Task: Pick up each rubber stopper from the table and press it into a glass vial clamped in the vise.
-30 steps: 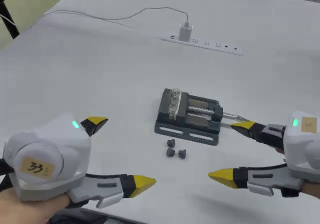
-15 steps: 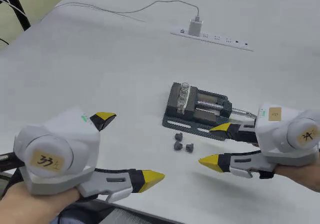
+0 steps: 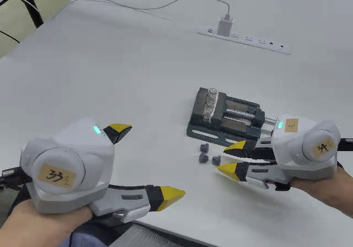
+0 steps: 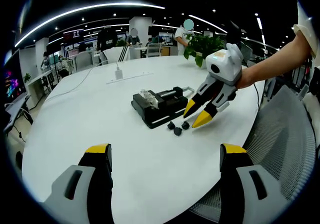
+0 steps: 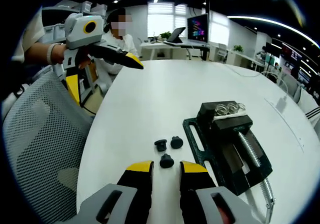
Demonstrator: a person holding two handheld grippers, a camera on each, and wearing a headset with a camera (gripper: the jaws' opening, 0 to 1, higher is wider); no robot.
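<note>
- My right claw (image 3: 231, 157) is partly open with a narrow gap between its yellow tips, and it grips nothing. It hangs low over the table (image 3: 110, 65).
- In the right gripper view, the right claw (image 5: 165, 169) has one stopper (image 5: 166, 160) just ahead of the gap, close to the tips but apart from them.
- Two more stoppers (image 5: 160, 144) (image 5: 176, 142) lie side by side just past it. All three stoppers (image 3: 203, 158) are loose on the table in a tight cluster, none touching a jaw.
- The vise (image 3: 226, 120) stands just beyond the cluster, on the claw's right in the right gripper view. Its screw end points back towards my right hand.
- In the head view the body of the right claw covers that screw end.
- The vials (image 3: 211, 102) stand upright in a row, clamped at the far jaw of the vise, and their mouths look open.
- My left claw (image 3: 150, 160) is spread wide and holds nothing. It hangs near the table's near edge, well apart from the stoppers and the vise.
- In the left gripper view, the left claw (image 4: 165, 149) looks across bare table to the cluster, with the right claw (image 4: 196, 116) just beside it.
- A power strip (image 3: 245, 37) with a white charger (image 3: 226, 25) and its cable (image 3: 138, 7) lies far behind the vise.
- A mesh chair (image 5: 35, 149) stands at the table's edge.
</note>
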